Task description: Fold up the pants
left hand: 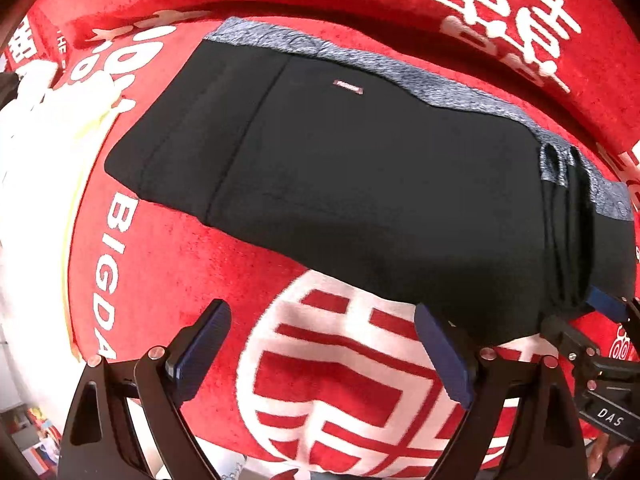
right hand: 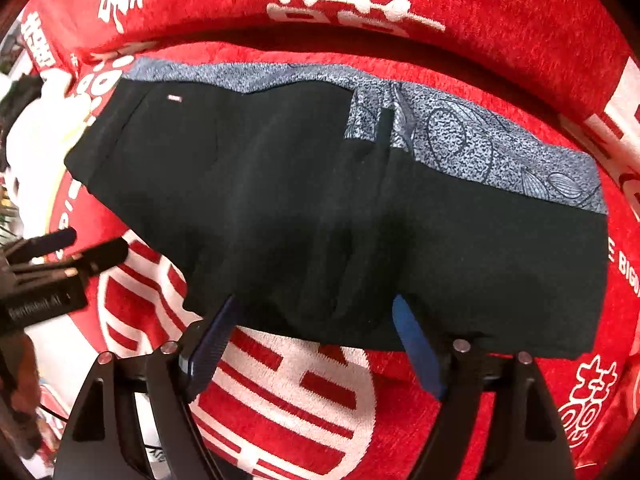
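Pants [left hand: 360,184], folded on the red blanket [left hand: 168,264], are being flanked at their near edge by wide-open, empty left gripper [left hand: 322,354] and right gripper [right hand: 316,344], risking snagged, disturbed layers.

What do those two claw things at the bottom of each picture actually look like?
Each is a black, angular two-finger frame with triangular cut-outs and silver bolt heads. The left gripper and right gripper both carry ribbed dark blue pads on the fingers. Seen from the other camera, the right one's body bears white "DAS" lettering; the left one's label is too blurred to read.
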Demonstrator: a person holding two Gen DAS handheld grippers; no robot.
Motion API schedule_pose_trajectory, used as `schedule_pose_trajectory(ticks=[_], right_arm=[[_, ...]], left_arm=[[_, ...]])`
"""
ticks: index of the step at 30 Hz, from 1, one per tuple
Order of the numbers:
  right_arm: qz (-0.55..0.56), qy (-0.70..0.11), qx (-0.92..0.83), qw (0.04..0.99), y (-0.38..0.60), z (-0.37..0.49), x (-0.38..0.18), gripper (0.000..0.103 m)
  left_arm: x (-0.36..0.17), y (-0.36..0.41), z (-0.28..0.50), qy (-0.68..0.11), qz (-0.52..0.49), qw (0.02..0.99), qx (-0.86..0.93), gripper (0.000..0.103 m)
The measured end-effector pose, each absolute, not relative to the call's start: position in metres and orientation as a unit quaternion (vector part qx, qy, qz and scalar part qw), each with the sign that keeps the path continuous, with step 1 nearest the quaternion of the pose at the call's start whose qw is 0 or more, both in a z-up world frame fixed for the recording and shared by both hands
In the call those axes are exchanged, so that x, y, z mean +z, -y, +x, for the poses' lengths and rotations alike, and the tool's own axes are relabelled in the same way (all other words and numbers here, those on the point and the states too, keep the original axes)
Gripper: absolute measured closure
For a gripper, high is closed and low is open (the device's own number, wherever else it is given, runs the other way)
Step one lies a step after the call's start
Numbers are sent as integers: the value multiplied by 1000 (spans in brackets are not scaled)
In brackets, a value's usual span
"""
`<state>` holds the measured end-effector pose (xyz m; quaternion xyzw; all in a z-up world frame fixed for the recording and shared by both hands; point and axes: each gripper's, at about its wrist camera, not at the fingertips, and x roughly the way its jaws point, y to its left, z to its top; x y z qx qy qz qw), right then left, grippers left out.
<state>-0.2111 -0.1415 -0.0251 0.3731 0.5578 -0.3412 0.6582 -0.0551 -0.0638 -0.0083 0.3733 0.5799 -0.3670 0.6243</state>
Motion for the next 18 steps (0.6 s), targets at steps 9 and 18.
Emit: schedule_pose_trajectory(ticks=[9, 18], right_arm=[[375, -567, -348, 645, 143, -203, -28, 15], [375, -579, -356, 631, 143, -189, -28, 11]], left_arm=[[-18, 63, -28, -599, 353, 617, -368, 9], [-22, 59, 23, -602, 322, 641, -351, 9]])
